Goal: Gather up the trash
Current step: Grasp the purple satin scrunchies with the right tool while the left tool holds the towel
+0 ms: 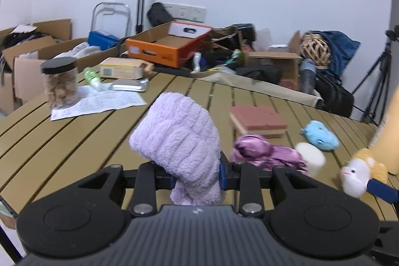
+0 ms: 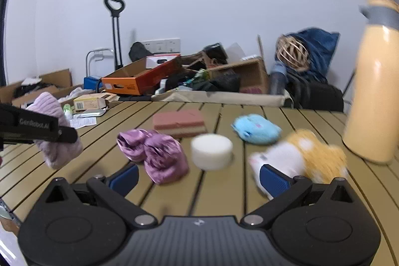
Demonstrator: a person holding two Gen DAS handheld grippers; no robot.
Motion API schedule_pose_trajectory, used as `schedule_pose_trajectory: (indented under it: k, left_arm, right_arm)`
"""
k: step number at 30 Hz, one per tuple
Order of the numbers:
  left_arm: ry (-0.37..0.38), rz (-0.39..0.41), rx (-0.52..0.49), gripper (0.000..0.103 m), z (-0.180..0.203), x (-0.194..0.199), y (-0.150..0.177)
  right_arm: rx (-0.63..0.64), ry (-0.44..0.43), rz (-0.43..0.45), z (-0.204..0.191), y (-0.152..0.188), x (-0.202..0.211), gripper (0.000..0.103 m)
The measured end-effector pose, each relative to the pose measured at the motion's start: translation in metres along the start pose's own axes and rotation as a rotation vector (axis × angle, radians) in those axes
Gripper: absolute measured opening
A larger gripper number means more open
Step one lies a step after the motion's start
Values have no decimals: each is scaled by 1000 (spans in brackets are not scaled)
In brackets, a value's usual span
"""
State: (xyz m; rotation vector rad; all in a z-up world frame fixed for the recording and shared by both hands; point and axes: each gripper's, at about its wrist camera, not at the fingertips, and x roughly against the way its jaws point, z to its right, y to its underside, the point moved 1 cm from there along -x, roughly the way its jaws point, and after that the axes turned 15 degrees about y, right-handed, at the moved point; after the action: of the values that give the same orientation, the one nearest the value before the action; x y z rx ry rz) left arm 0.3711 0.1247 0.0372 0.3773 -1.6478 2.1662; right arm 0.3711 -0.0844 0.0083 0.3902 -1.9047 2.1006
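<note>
Between the blue pads of the left gripper (image 1: 197, 178), a fluffy lilac ribbed cloth (image 1: 178, 138) is clamped and held clear above the slatted olive-brown table (image 1: 74, 141). Seen from the right wrist, the same cloth (image 2: 57, 141) is found at the far left, partly crossed by the black arm of that gripper. The right gripper (image 2: 199, 178) is carried with its blue fingers (image 2: 274, 181) spread wide and nothing between them; its right finger is set just in front of a white and yellow plush toy (image 2: 299, 158).

Near the middle of the table, a crumpled shiny purple fabric bundle (image 2: 154, 153) is seen, with a short white foam cylinder (image 2: 212, 151) just beside it on the right. Behind these, a flat reddish-pink block with a pale underside (image 2: 179, 122) is laid, and a light blue plush toy (image 2: 256, 129) is placed to its right. A tall pale yellow bottle with a grey collar (image 2: 374, 81) is stood at the right edge. At the far left, a clear jar with a black lid (image 1: 59, 81) is set on a printed paper sheet (image 1: 99, 104). Cardboard boxes and bags are piled beyond the table.
</note>
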Motion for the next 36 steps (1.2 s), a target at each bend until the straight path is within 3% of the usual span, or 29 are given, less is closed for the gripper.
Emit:
schedule_pose_trajectory:
  k: [10, 23, 28, 36]
  left_arm:
    - [-43, 16, 87, 30, -44, 7, -10]
    - [-68, 27, 141, 30, -73, 14, -13]
    - [-62, 34, 137, 30, -73, 17, -14]
    - [-54, 40, 138, 30, -73, 19, -14]
  right_arm:
    - [123, -20, -64, -66, -30, -48, 103]
    - [266, 49, -149, -101, -32, -92, 100]
    - [272, 23, -183, -103, -30, -98, 86]
    - [237, -19, -211, -100, -30, -98, 51]
